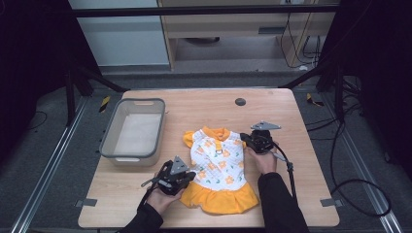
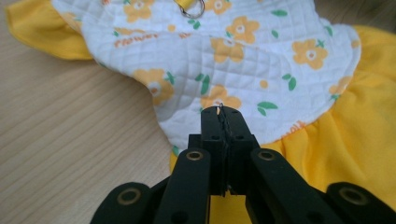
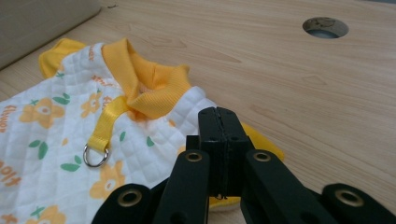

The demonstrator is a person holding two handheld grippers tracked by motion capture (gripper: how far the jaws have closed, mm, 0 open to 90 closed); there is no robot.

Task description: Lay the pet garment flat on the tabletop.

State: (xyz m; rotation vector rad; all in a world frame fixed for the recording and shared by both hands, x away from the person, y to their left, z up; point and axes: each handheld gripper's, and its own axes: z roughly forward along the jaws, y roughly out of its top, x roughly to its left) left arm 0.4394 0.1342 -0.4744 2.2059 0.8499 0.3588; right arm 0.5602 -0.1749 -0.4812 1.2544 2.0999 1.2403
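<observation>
A small pet dress [image 1: 218, 165] lies flat on the wooden table [image 1: 296, 165], with a white quilted body printed with orange flowers, an orange collar and an orange skirt. My left gripper [image 1: 193, 174] rests at the dress's left side, where body meets skirt. Its jaws are shut, tips over the white quilted edge [image 2: 243, 60], and I see no cloth between them [image 2: 220, 112]. My right gripper [image 1: 244, 139] sits at the dress's right sleeve beside the collar [image 3: 149, 88]. Its jaws are shut too [image 3: 219, 113], with the orange sleeve beneath them. A metal D-ring [image 3: 95, 156] hangs on an orange strap.
A grey plastic bin [image 1: 109, 141] stands on the table's left side, close to the left hand. A round cable hole [image 1: 240, 102] sits near the far edge. Bare wood lies to the right of the dress. Cables trail on the floor at the right.
</observation>
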